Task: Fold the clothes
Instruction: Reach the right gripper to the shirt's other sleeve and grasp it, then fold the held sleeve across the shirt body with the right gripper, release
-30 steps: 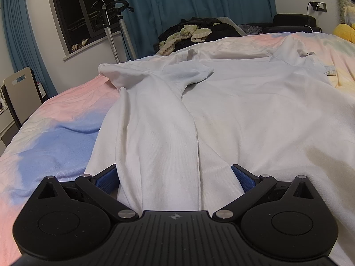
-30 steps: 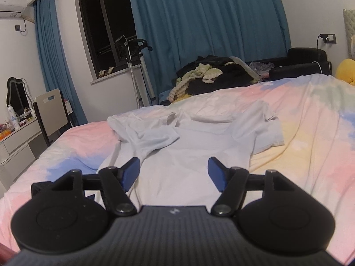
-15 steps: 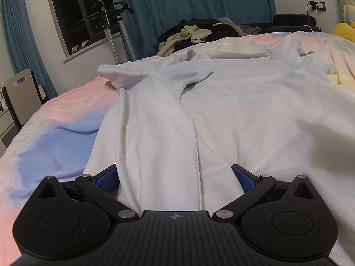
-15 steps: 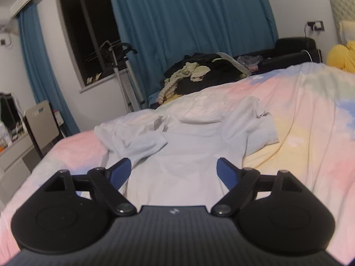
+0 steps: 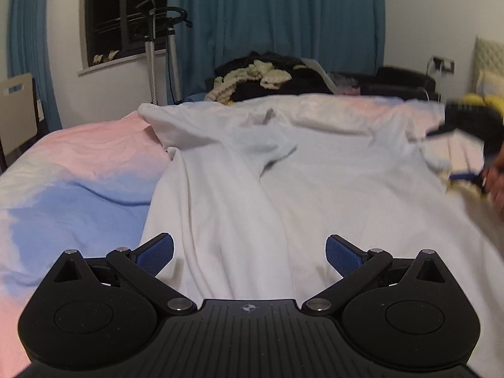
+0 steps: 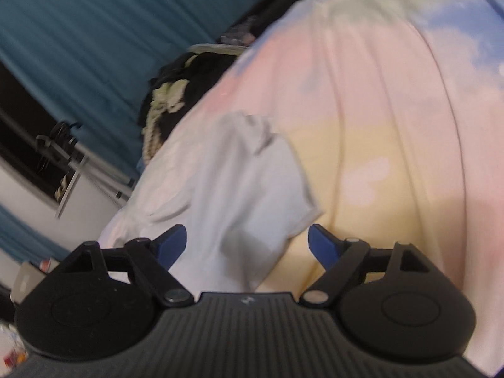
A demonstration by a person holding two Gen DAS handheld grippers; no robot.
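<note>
White shirt [image 5: 330,173] lay with one side folded in; other sleeve [image 6: 252,182] remained unfolded. Both grippers [image 5: 249,252] [image 6: 247,241] stood released, empty.

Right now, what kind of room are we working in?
Most likely a bedroom at home: a white T-shirt lies spread on a bed with a pastel cover, teal curtains hang by a dark window, and a pile of clothes sits behind.

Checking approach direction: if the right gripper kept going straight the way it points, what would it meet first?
Most likely the spread right sleeve of the white cotton T-shirt, lying between the open right gripper jaws; depth is blurred, so contact distance is unclear.
</note>
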